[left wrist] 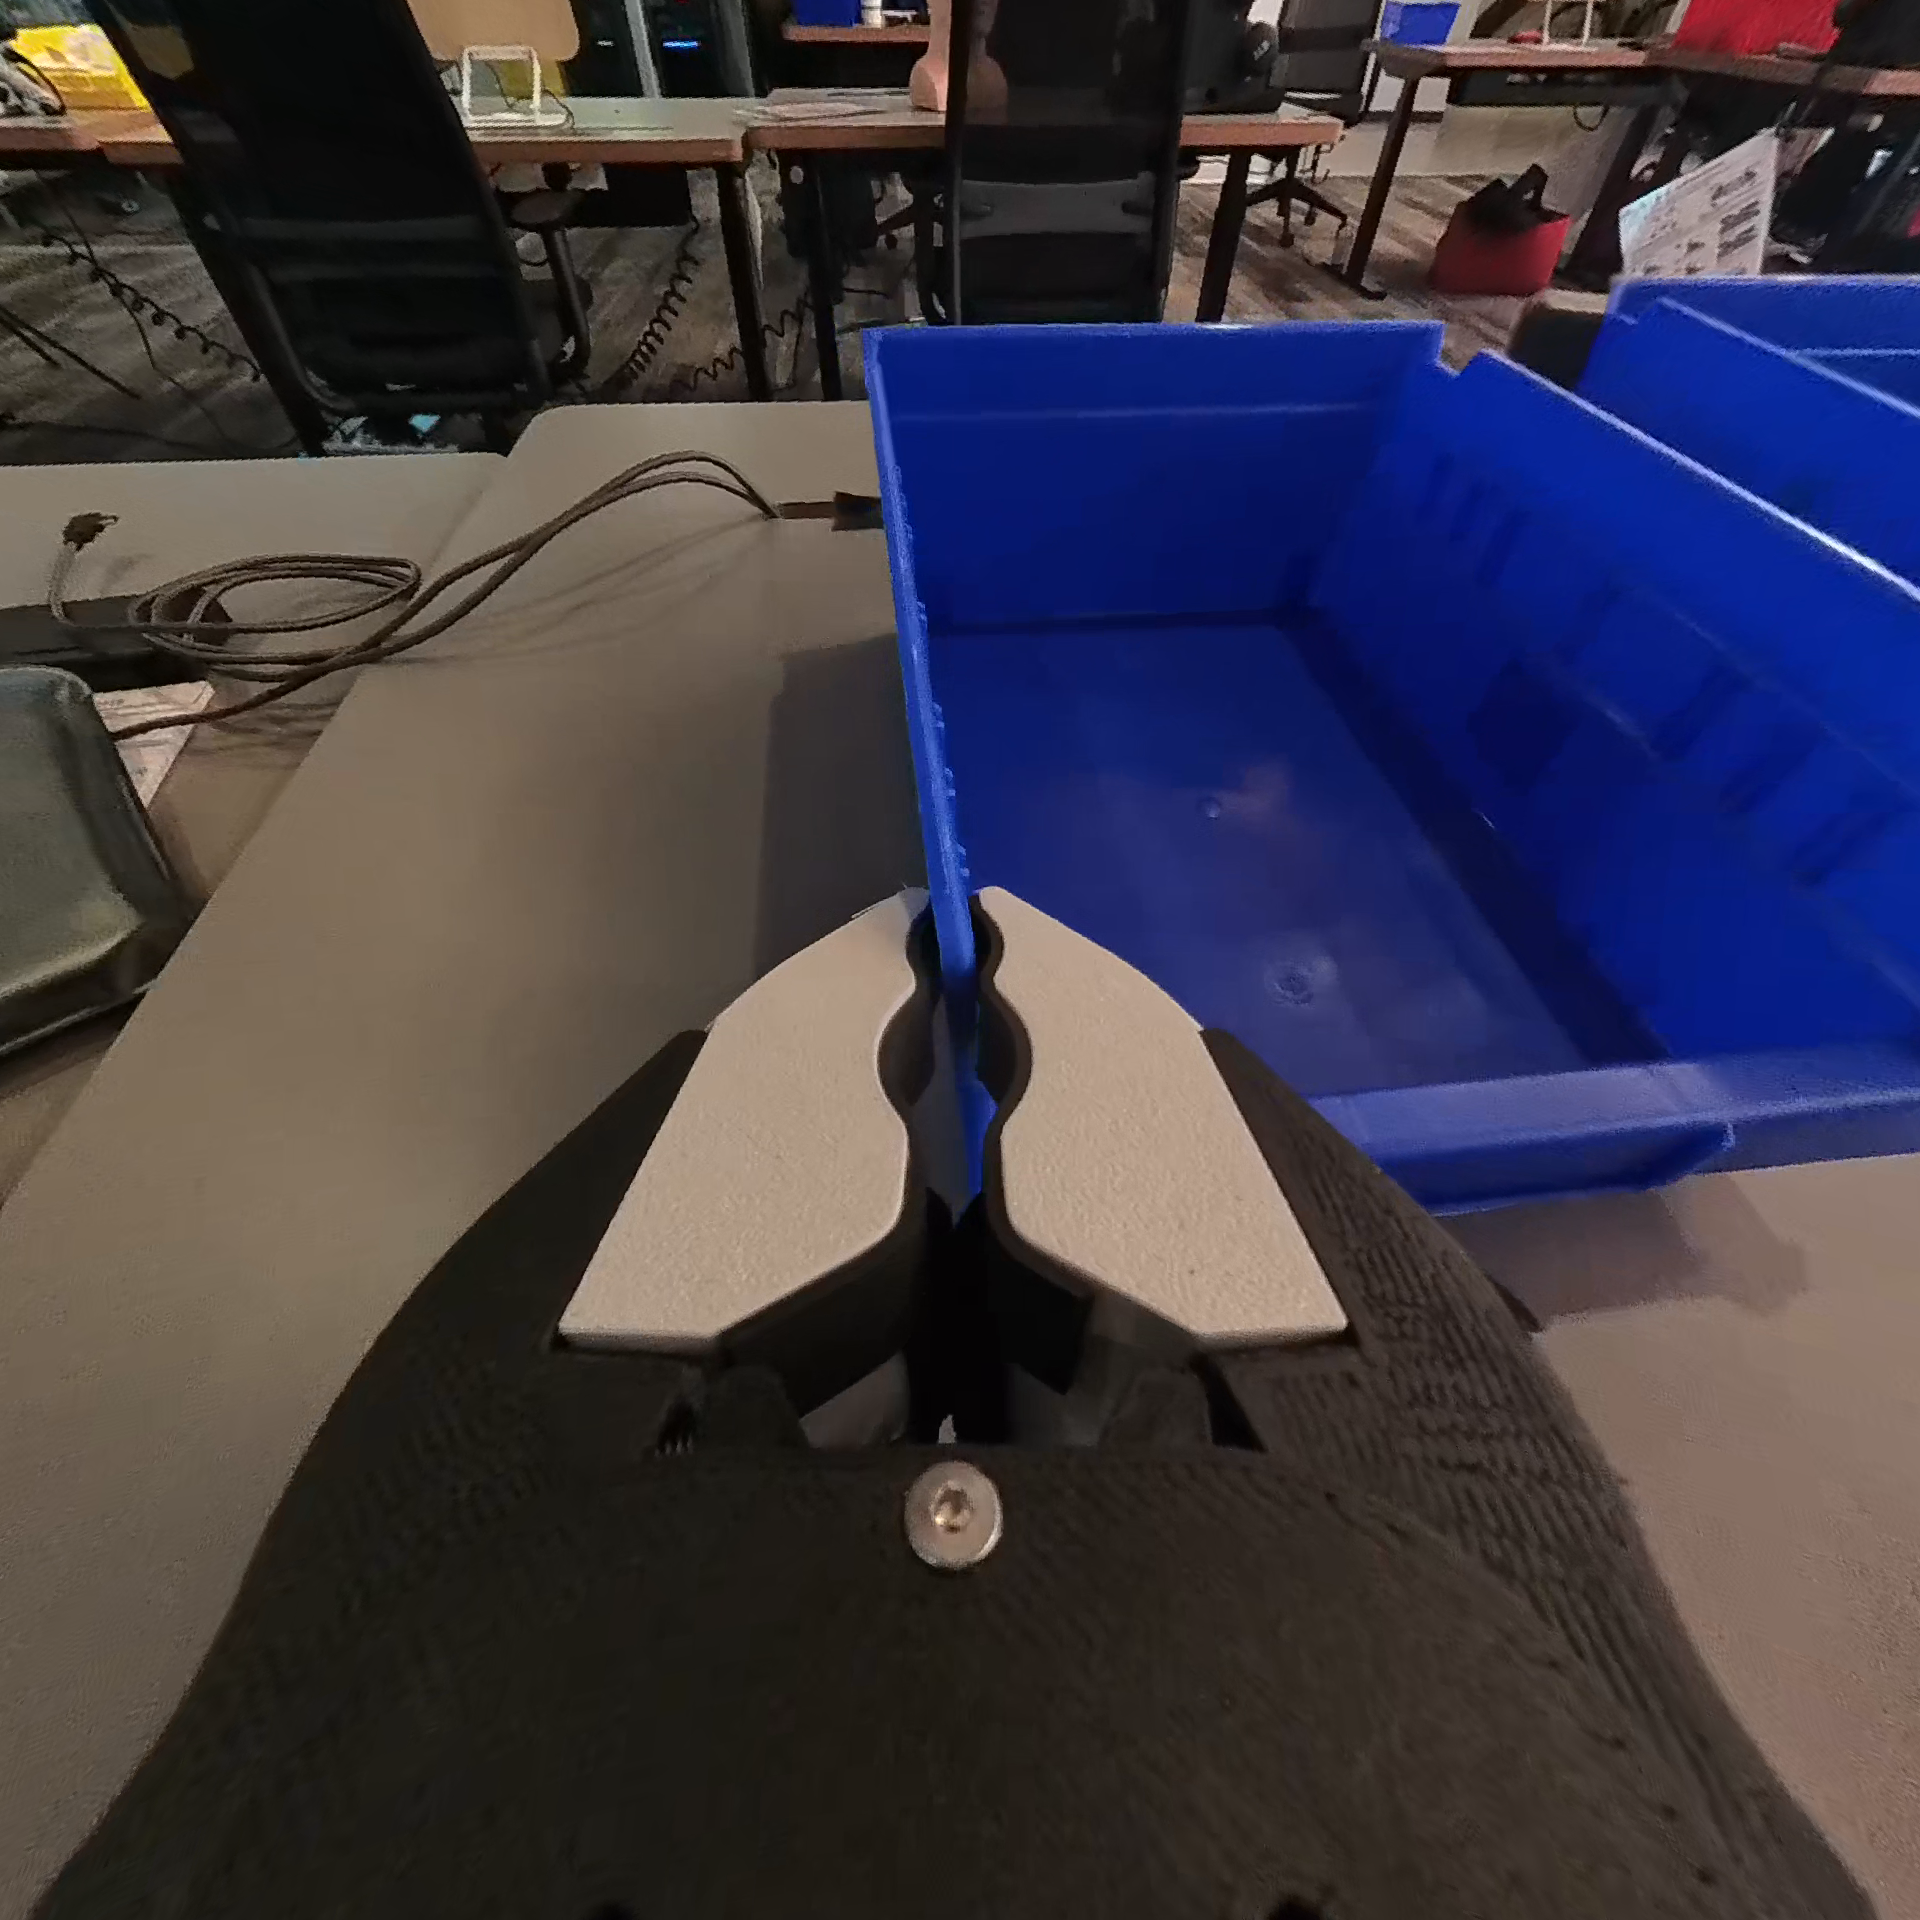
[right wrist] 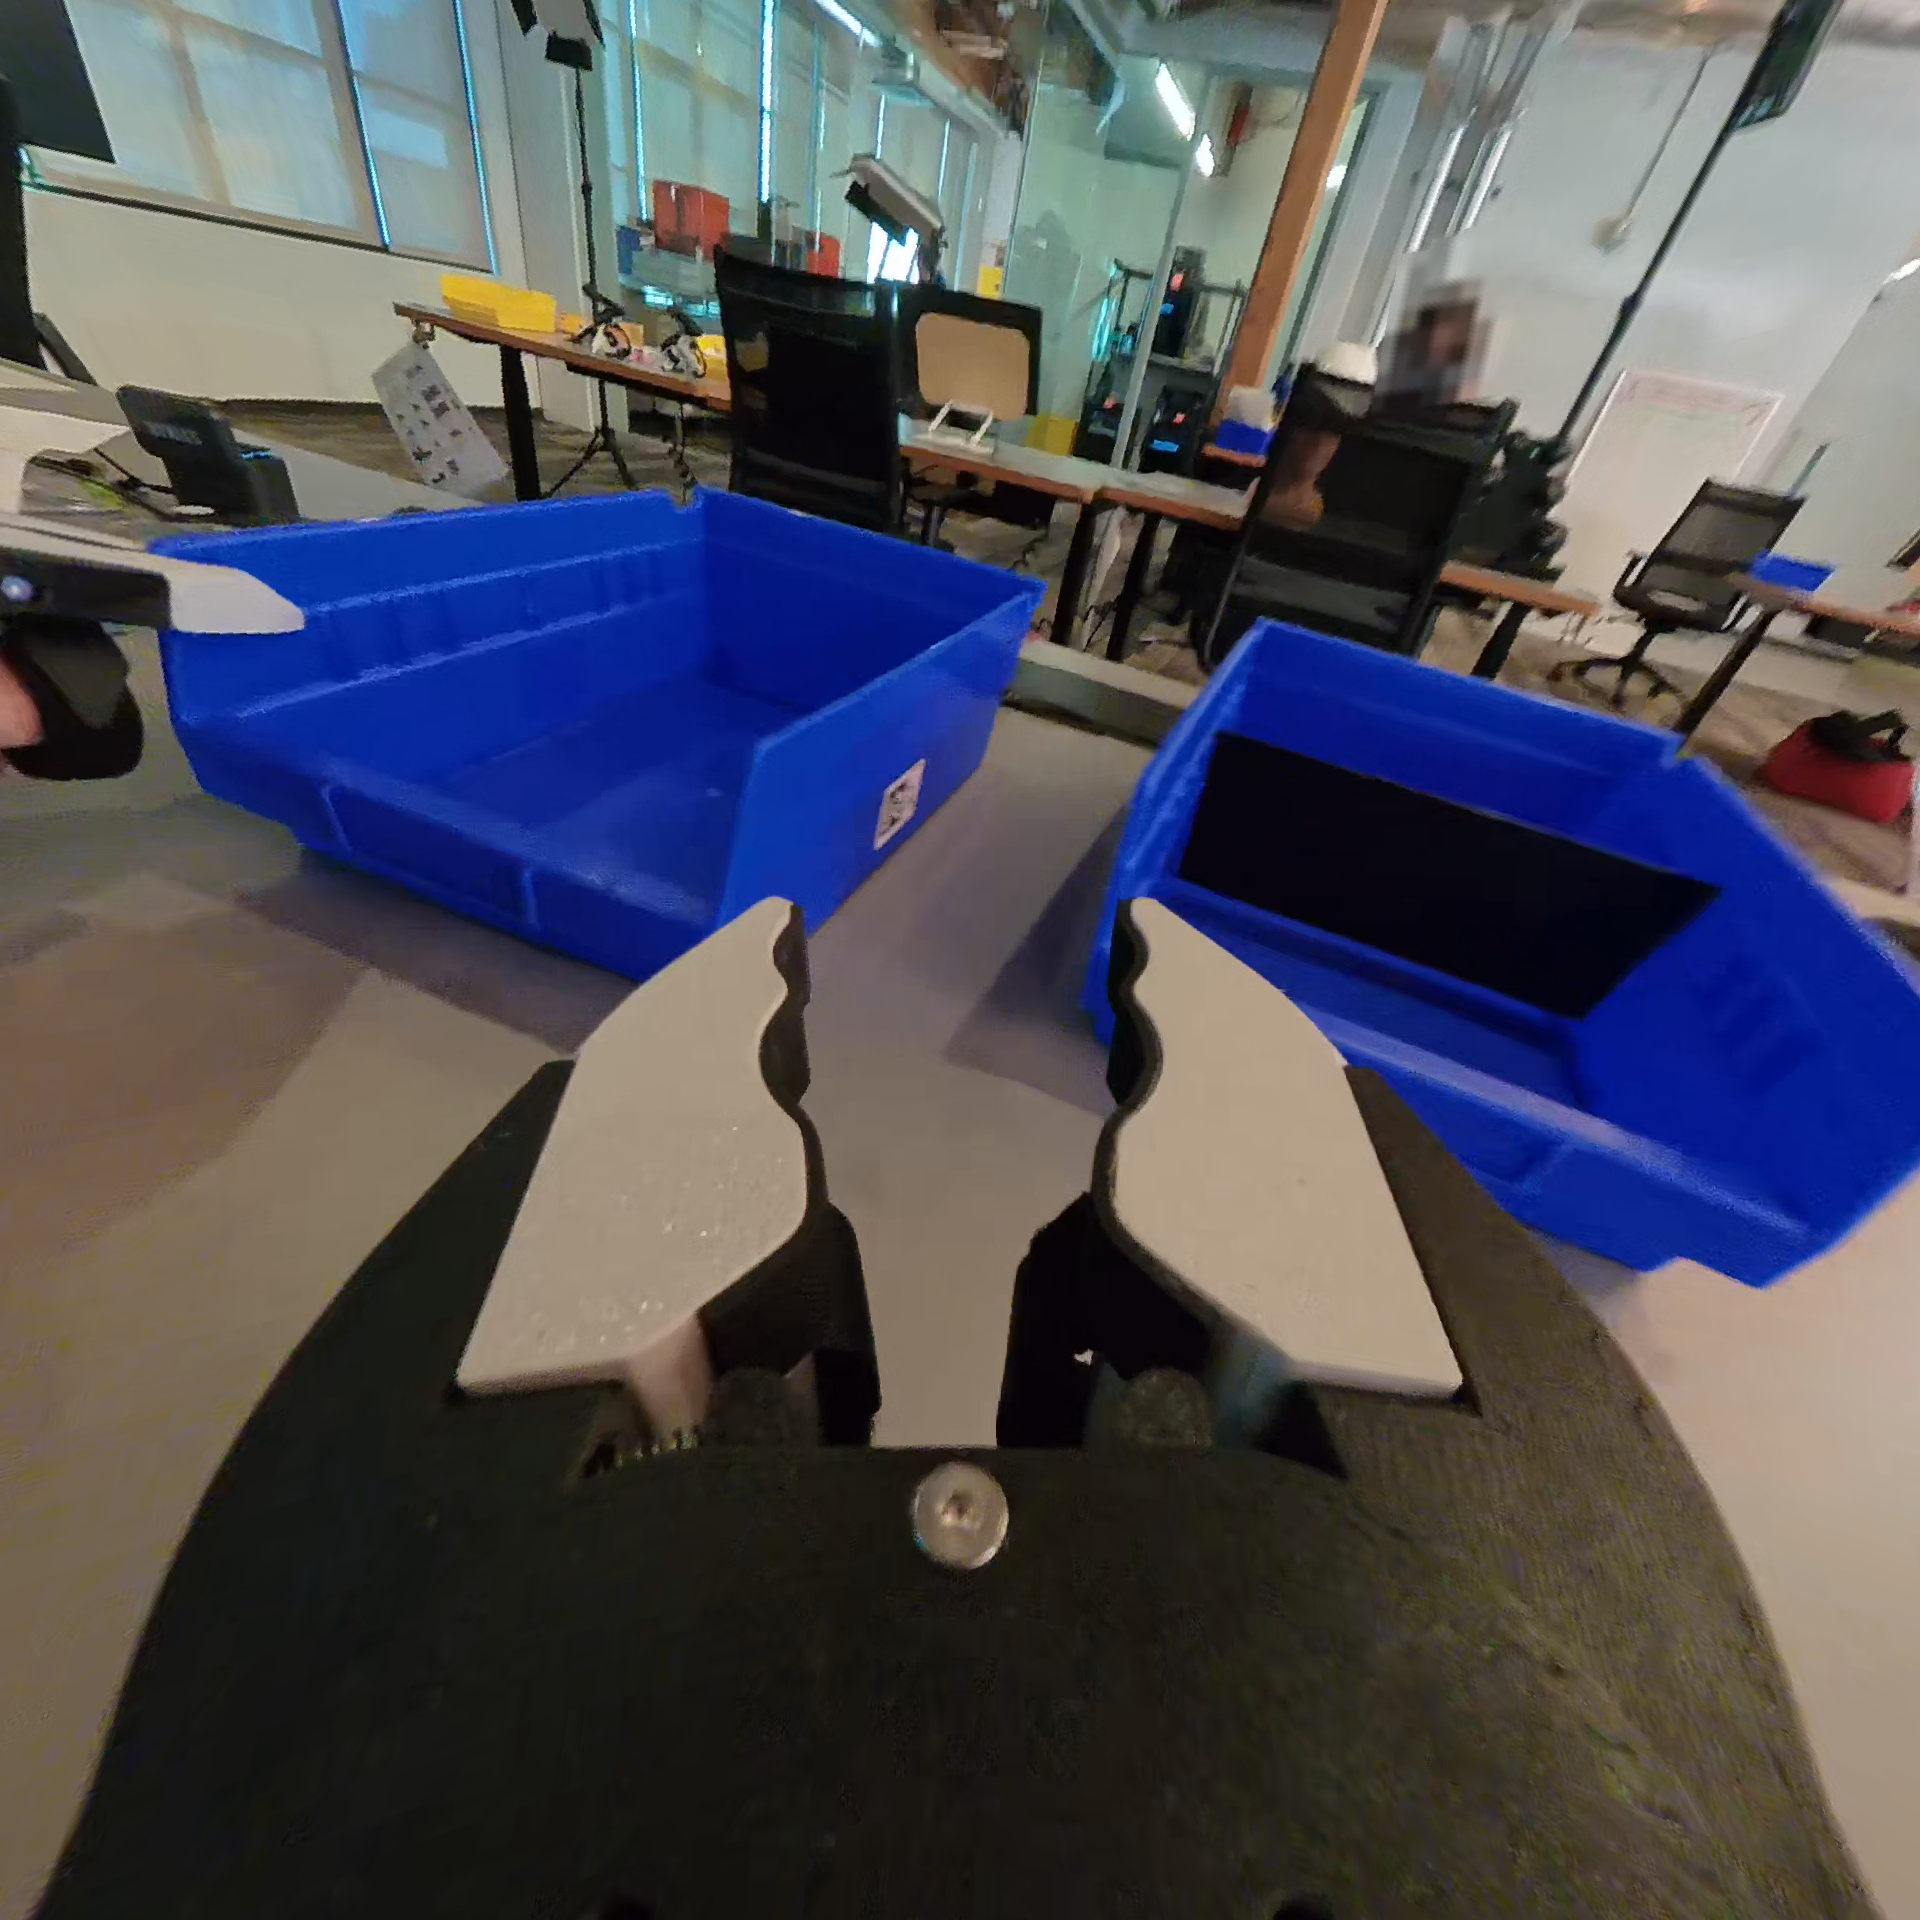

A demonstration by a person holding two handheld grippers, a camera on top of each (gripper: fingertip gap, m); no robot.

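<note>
My left gripper [left wrist: 951, 920] is shut on the left side wall of a wide, empty blue bin [left wrist: 1299, 831] that rests on the grey table [left wrist: 468, 987]. The same bin [right wrist: 582, 748] shows in the right wrist view at the left, with the left gripper [right wrist: 223, 603] at its far left rim. My right gripper [right wrist: 956, 935] is open and empty, low over the table between that bin and a second blue bin [right wrist: 1507, 935] with a black panel inside, at the right.
A coiled dark cable [left wrist: 291, 613] and a dark tray [left wrist: 62, 852] lie at the table's left. More blue bins [left wrist: 1787, 364] stand at the back right. Black office chairs [left wrist: 312, 208], desks [right wrist: 1039, 457] and a red bag [right wrist: 1839, 769] stand beyond the table. One gripper's finger ends stand about 30 centimeters off the other's.
</note>
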